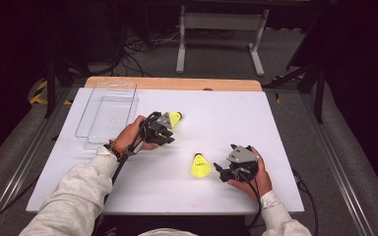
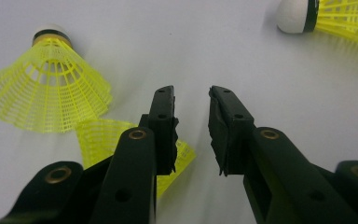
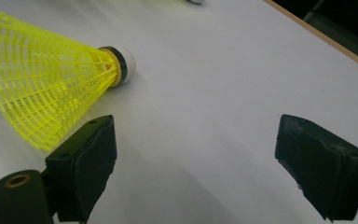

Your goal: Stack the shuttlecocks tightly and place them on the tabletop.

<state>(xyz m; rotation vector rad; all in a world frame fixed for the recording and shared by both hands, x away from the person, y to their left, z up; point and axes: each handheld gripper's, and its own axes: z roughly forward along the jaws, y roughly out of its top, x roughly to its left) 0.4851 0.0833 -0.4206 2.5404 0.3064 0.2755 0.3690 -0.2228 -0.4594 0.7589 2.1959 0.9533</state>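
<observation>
Three yellow mesh shuttlecocks lie on the white table (image 1: 275, 128). Ahead and to the left of my left gripper (image 2: 191, 91) one shuttlecock (image 2: 46, 88) stands out, white cork pointing away. A second skirt (image 2: 98, 137) lies partly under its left jaw, and a third shuttlecock (image 2: 326, 16) rests far right. The left jaws stand a little apart with nothing between them. From above, the left gripper (image 1: 165, 132) sits beside a shuttlecock (image 1: 175, 117). My right gripper (image 3: 196, 126) is wide open, with a shuttlecock (image 3: 51, 79) just left of its left jaw. That gripper (image 1: 221, 172) and shuttlecock (image 1: 200, 166) sit near the table's front.
A clear plastic box (image 1: 108, 113) lies at the table's back left, just beyond the left hand. The wooden rim (image 1: 177, 83) marks the far edge. Cables and a white stand (image 1: 221, 29) are on the floor behind.
</observation>
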